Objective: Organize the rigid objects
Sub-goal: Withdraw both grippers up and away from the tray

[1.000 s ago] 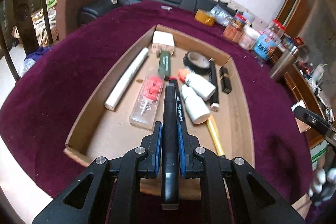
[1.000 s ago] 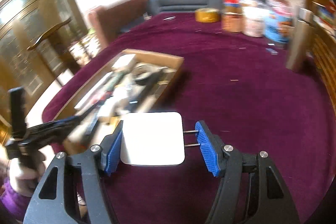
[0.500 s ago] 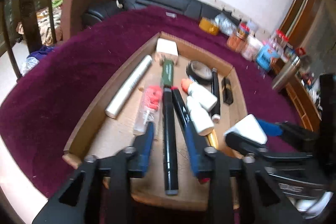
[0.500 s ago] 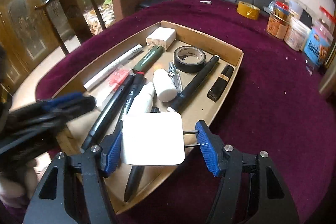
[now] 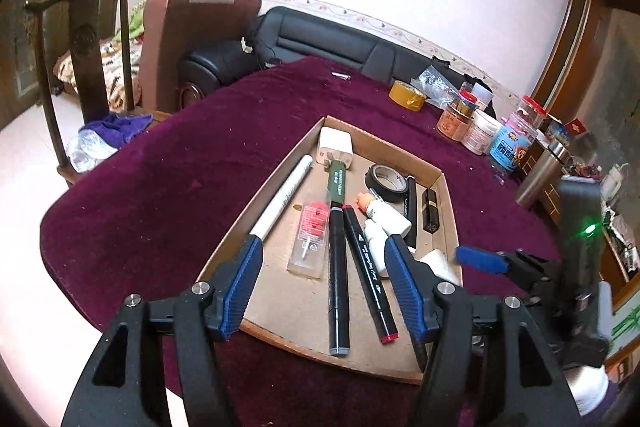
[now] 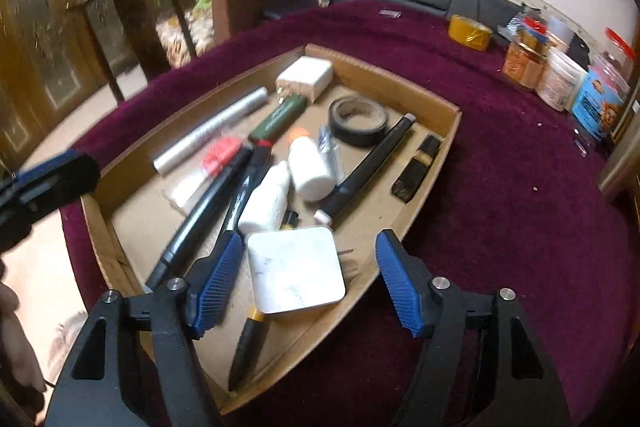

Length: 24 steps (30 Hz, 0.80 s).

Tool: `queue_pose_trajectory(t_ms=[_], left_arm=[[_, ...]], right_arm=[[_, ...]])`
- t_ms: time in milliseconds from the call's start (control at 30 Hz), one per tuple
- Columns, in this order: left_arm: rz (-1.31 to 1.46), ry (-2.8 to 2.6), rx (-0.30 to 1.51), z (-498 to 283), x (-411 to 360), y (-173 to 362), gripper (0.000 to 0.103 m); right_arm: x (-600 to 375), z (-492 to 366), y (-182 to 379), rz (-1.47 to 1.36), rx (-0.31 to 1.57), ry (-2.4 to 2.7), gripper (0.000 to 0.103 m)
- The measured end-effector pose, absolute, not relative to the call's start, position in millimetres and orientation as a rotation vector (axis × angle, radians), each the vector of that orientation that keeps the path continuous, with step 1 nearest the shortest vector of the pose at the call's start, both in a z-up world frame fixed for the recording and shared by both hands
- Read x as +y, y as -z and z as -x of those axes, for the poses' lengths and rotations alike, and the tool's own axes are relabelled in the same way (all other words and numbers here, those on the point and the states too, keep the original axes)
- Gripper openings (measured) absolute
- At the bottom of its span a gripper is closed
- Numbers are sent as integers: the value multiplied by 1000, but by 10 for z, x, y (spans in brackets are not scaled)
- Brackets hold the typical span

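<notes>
Left gripper (image 5: pixel 324 291) was wide open now, hovering over the cardboard tray (image 5: pixel 436 175); a second earlier it pinched the black marker (image 5: pixel 337 275), which now lay inside. Right gripper (image 6: pixel 310 281) had opened too, its white charger block (image 6: pixel 296 271) dropped at the tray's near end. Both items filed, so more sorting probably came next.

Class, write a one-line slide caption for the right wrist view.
Open right tongs over a white charger lying in the cardboard tray.
</notes>
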<state>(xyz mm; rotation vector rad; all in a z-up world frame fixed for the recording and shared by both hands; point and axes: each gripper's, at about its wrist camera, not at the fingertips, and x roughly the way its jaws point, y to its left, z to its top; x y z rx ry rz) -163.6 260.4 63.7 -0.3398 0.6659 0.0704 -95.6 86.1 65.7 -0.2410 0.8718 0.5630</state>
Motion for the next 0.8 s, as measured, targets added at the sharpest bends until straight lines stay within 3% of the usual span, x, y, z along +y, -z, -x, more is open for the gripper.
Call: queue_pose_trajectory(t_ms=[167,300,367,433,467,600,800], left_arm=[[315,-89,638,1726,2551,-720,57],[205,-204,514,1960,2445,-926,58],[132,-270,430,2091,2343,-1036,71],[70,-349,313,2300,2215,-1177,96],[54,-374,256,2404,2164,-1233,101],[38,-396,77,2789,1968,-1426,102],[56,-273,265,2744,1826,-1464,102]], right_arm=[[715,1026,-785,181,803,-509,74],[428,1223,-911,30,738,-485,74],[300,1345,-936,-36,716,-473,74],[206,1466,-951,-83,691,-464,74],[167,1525,-964,-96,677,-457,74],[138,1769,-1050,-85,613,-433,74],[130,2092,-1206,-42,558,-410,77]])
